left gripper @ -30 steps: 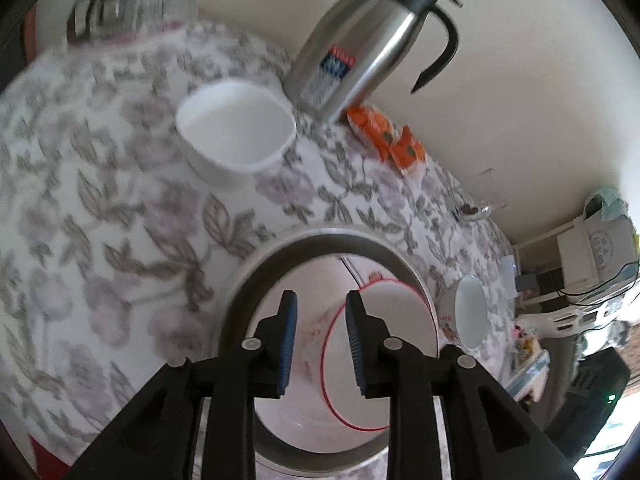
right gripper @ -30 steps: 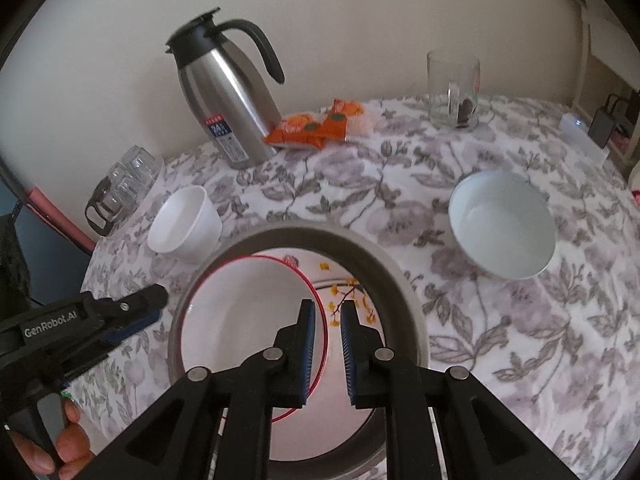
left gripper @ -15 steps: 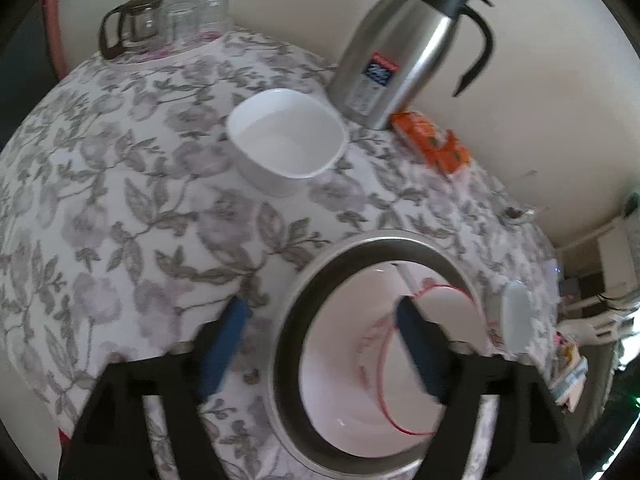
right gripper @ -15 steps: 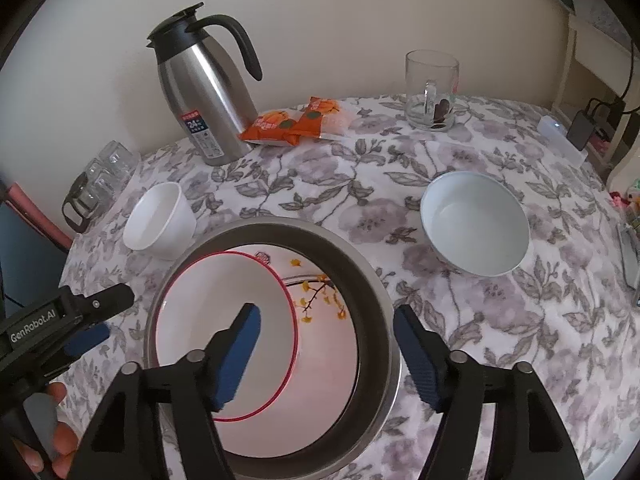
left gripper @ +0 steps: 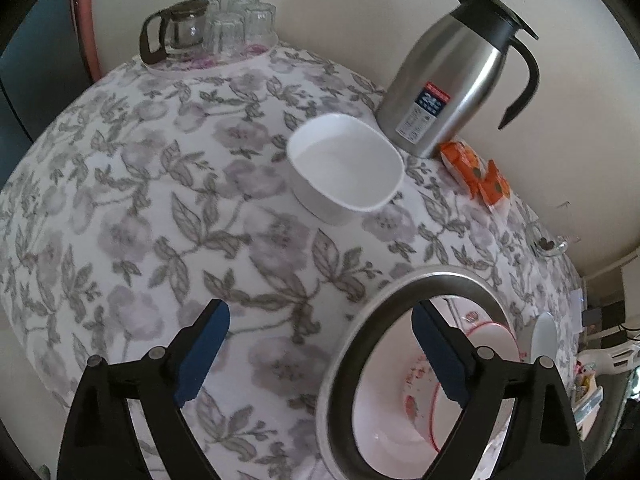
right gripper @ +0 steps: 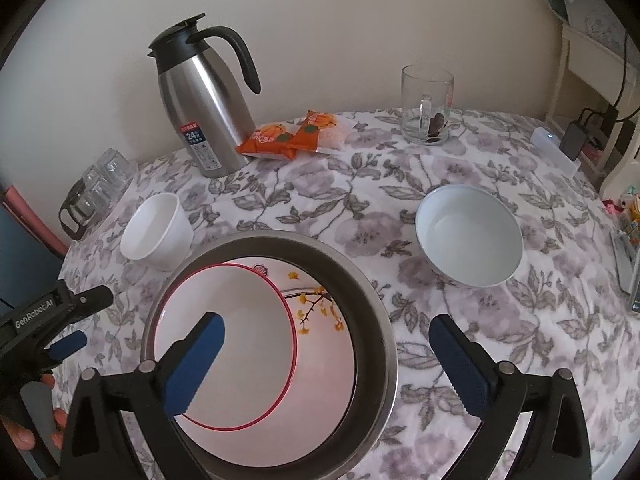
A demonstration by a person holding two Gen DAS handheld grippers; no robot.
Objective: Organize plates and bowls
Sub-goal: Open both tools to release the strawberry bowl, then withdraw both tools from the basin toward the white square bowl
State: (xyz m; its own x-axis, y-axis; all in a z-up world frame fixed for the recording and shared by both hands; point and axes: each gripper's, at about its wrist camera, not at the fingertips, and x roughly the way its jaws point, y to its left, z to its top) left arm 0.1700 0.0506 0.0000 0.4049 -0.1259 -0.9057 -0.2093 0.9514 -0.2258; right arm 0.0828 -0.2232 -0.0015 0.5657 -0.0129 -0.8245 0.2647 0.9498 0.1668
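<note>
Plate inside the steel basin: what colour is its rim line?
Red, a thin line round the white plate in the steel basin; clearest in the right wrist view.

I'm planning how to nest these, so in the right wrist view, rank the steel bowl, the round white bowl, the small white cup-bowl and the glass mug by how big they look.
1. steel bowl, though nearest the camera
2. round white bowl
3. small white cup-bowl
4. glass mug: it stands farthest back, so its place against the cup-bowl is unsure.

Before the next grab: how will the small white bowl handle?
The white bowl looks rigid and glossy, so probably slippery and chippable. Its tall walls narrow toward the base, so a high push may tip it; the tablecloth may drag.
</note>
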